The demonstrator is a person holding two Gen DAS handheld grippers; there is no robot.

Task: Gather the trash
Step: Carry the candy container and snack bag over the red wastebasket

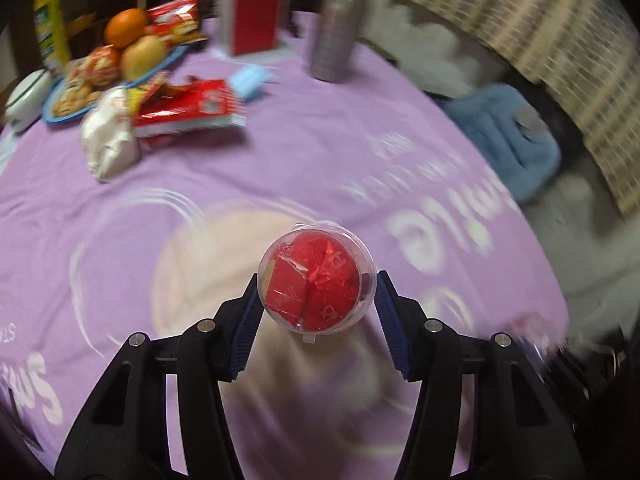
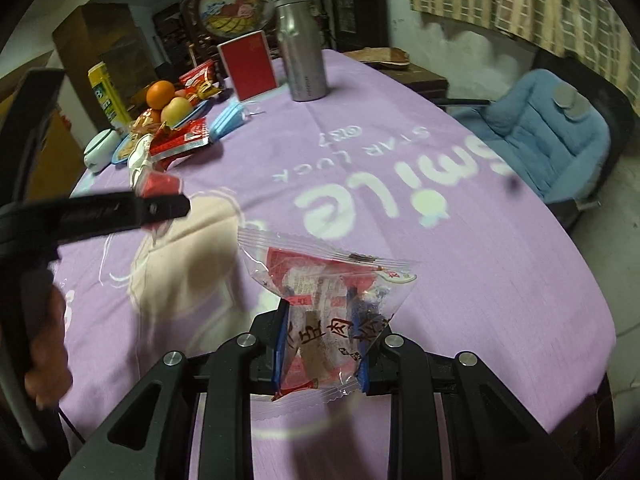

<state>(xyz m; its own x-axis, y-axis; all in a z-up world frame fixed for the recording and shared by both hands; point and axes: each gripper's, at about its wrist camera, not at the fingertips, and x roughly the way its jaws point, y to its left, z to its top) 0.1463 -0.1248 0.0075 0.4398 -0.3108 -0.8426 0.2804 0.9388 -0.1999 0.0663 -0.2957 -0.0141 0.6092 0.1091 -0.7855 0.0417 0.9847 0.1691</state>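
My left gripper (image 1: 319, 286) is shut on a clear plastic cup (image 1: 314, 268) stuffed with crumpled red wrappers, and holds it above the purple tablecloth (image 1: 280, 152). The left wrist view is blurred by motion. My right gripper (image 2: 318, 300) is shut on a clear snack wrapper (image 2: 328, 276) with red print, which stands up between its blue pads (image 2: 282, 332). In the right wrist view the left gripper (image 2: 168, 196) reaches in from the left edge with the cup (image 2: 160, 184) of red wrappers, and a hand (image 2: 44, 368) grips its handle.
At the table's far left lie red snack packets (image 1: 188, 108), a white bag (image 1: 108, 136), a blue plate of fruit (image 2: 168, 108) and blue face masks (image 2: 228, 118). A metal bottle (image 2: 300, 52) and red box (image 2: 250, 64) stand behind. A blue cushioned chair (image 2: 540, 132) sits off the right edge.
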